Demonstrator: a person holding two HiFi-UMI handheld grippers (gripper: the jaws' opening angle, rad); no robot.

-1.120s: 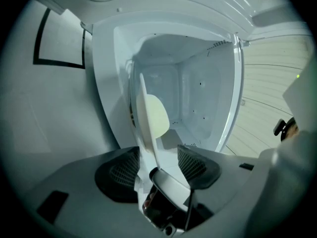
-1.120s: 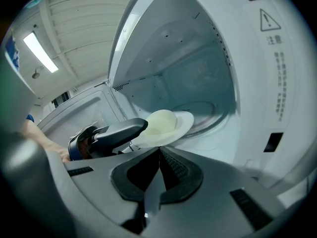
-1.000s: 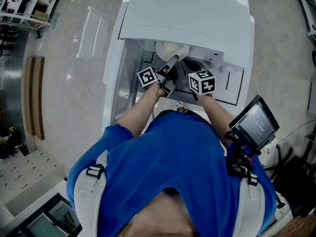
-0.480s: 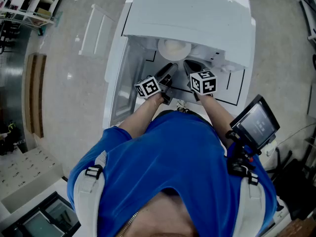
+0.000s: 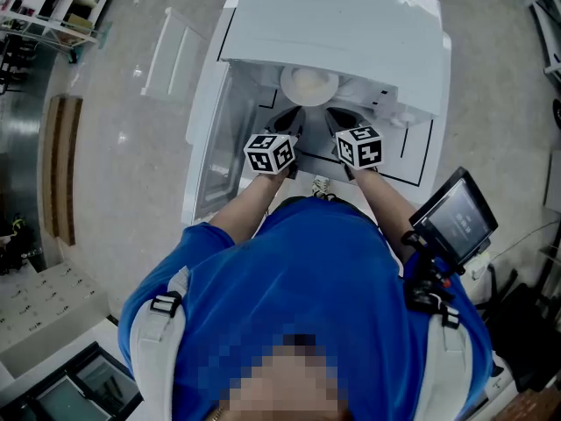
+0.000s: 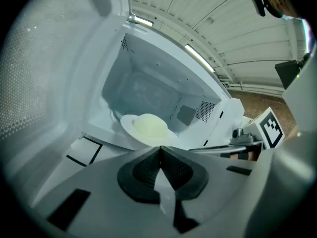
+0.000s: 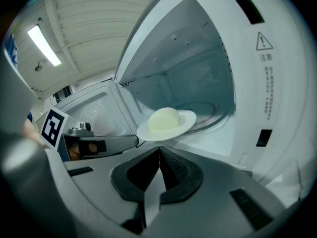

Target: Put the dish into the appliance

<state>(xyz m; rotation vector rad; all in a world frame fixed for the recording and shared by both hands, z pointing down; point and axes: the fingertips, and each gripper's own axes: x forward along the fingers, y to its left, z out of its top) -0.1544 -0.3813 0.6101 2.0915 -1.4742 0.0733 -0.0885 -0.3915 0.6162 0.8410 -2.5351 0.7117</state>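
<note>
The white microwave [image 5: 333, 24] stands with its door [image 5: 215, 147] swung wide. The dish [image 7: 167, 127], a white plate under a pale dome of food [image 6: 147, 127], sits just inside the mouth of the cavity. Both grippers hang right before it. The left gripper [image 6: 160, 149] has just been closing its jaws and they now meet on nothing. The right gripper [image 7: 159, 149] has its jaws pressed together, empty as well. On the microwave's front frame is a warning triangle [image 7: 263, 41], with a column of print below it too small to read.
</note>
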